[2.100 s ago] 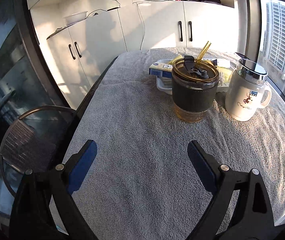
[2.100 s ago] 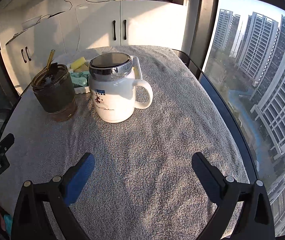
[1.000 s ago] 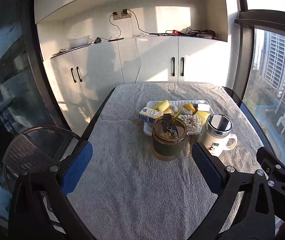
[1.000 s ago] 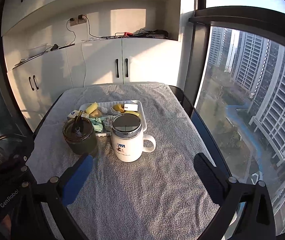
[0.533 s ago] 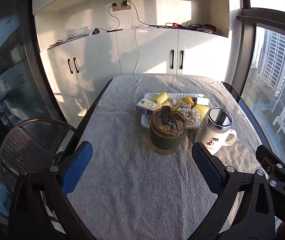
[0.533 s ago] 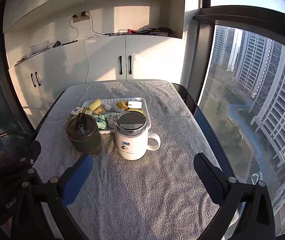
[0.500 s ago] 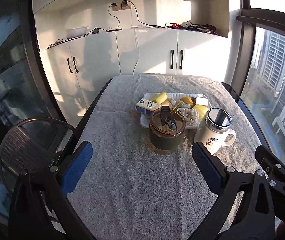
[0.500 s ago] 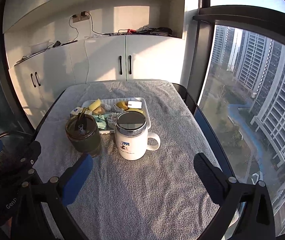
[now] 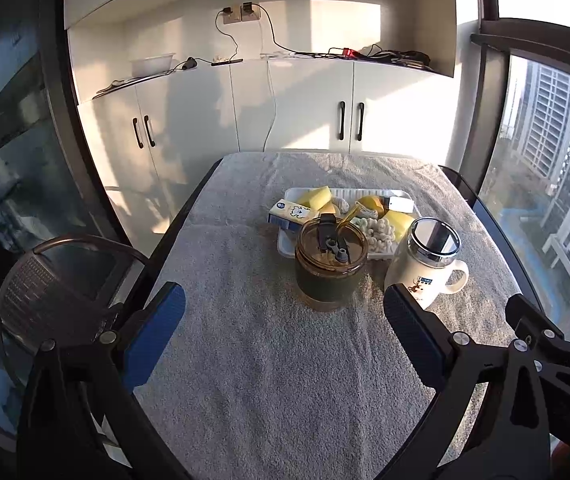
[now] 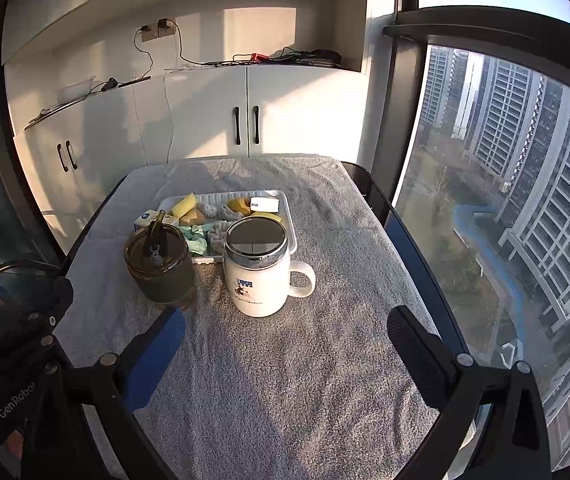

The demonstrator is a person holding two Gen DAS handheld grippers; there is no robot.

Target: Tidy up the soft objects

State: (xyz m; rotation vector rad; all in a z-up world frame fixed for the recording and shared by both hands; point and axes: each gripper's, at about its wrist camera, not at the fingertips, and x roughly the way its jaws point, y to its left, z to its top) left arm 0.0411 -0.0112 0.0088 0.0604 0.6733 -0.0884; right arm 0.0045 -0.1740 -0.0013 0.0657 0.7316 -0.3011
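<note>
nubby grey towel (image 9: 269, 360), ribbed white tray (image 10: 287, 216)

Readable text is scarce. White lettering "GenRobot" runs along the black body of the left gripper (image 10: 13, 360), seen at the lower left edge of the right wrist view (last letter cut by the housing's curve). White mug (image 10: 259, 280) carries a small blue label and a dark cartoon figure with a script line below; too small to read. Small carton (image 9: 291, 215) shows a blue round logo, wording illegible.
</note>
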